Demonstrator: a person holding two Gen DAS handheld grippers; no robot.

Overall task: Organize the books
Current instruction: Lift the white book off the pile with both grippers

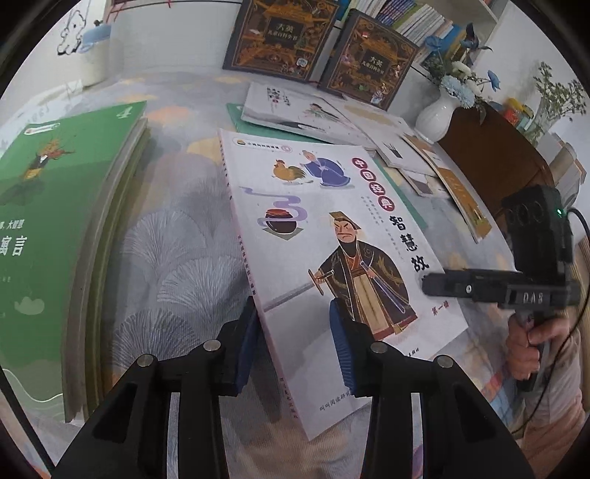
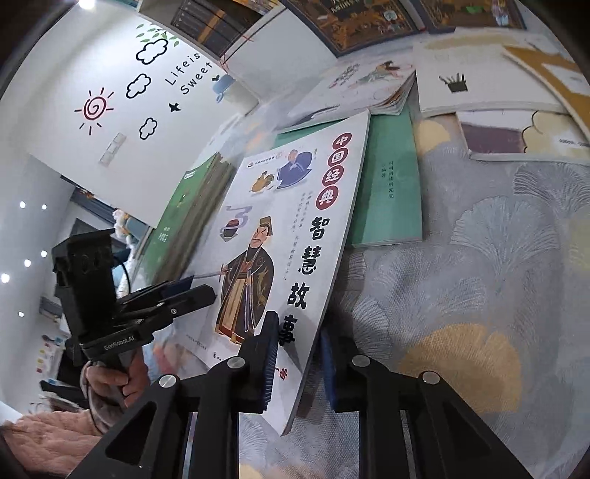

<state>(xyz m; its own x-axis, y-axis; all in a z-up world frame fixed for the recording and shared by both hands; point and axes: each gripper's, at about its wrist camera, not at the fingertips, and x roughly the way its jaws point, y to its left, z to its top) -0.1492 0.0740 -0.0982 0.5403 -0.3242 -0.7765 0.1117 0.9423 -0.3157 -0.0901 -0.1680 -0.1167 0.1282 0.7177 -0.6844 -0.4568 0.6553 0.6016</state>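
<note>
Above the patterned tablecloth (image 1: 177, 235), two grippers, left gripper (image 1: 295, 331) and right gripper (image 2: 298, 363), each clamp one white storybook (image 1: 332, 235); two dark volumes (image 1: 280, 33) stand behind.

Soft, even daylight fills both views, with only faint shadows on the tablecloth (image 1: 177, 235). Small ceiling spots (image 2: 23, 204) glare white far left of the right gripper (image 2: 297, 364). Fisheye bending curves everything toward dark, vignetted corners. The green books (image 2: 199, 213) beyond it are smeared; the near cover is crisp.

Storybook (image 1: 332, 258) lies between green stack (image 1: 55, 221) and scattered books (image 1: 405, 154).
</note>
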